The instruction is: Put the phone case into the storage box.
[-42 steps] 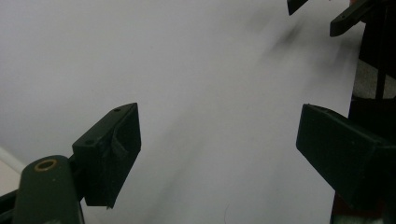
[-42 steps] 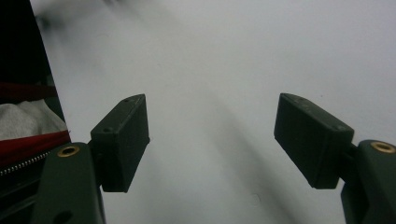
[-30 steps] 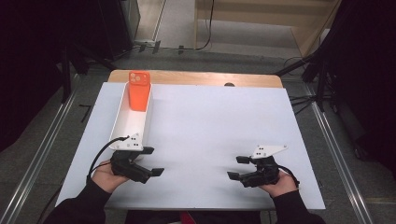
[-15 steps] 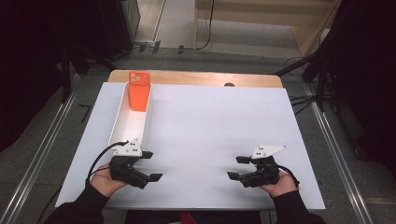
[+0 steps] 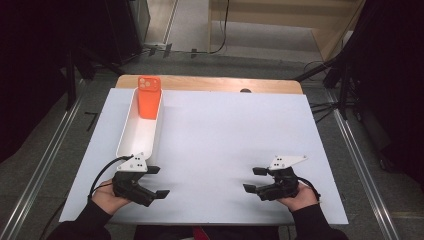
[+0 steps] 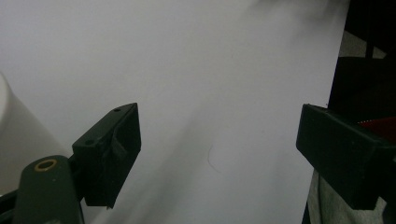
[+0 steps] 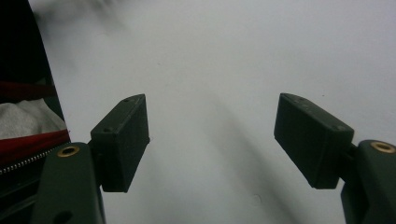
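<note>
I've got the left gripper (image 5: 156, 182) jaws wide, empty, just below the white tray (image 5: 131, 142). Right gripper (image 5: 256, 180) wide, empty, well apart on the white table (image 5: 225, 135). Orange phone (image 5: 149, 96) leans in the tray's far end.

Left claw (image 6: 219, 154), jaws wide apart over bare white table surface (image 6: 210, 70), nothing between

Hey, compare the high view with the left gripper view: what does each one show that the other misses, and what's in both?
High view: the orange phone case leaning at the far end of the long white tray, and the right gripper, jaws open.

Left gripper view: a close look between the left gripper and its open black jaws, nothing between them.

Both: the white table cover, the left gripper, and the tray, which is a white curve at the left edge of the gripper view.
</note>
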The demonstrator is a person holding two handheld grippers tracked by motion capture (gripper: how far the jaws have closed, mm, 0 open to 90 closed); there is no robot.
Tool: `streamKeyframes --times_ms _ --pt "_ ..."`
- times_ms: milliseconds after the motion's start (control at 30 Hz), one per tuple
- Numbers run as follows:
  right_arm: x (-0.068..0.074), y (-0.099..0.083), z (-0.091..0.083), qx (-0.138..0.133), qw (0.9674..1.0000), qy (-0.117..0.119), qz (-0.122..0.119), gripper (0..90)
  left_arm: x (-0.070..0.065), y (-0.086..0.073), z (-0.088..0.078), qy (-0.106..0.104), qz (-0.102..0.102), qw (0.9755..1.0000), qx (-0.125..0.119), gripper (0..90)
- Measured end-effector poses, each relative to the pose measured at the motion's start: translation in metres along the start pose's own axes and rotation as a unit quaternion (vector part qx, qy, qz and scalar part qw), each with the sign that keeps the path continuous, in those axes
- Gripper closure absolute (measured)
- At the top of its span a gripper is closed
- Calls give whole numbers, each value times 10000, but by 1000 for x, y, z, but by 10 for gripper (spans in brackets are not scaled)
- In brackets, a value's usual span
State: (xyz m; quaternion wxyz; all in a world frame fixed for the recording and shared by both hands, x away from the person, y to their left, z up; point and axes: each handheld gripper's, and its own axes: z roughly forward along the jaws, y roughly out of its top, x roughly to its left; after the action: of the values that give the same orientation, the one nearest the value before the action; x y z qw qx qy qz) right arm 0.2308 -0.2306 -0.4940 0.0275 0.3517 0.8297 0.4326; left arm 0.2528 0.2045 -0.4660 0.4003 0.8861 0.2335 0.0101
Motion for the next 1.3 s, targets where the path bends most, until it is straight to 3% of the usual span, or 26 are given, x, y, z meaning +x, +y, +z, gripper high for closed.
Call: streamKeyframes --times_ms 1300 --pt "-1 0 1 17 10000 20 18 251 2 -3 -1 19 -6 10000 83 144"
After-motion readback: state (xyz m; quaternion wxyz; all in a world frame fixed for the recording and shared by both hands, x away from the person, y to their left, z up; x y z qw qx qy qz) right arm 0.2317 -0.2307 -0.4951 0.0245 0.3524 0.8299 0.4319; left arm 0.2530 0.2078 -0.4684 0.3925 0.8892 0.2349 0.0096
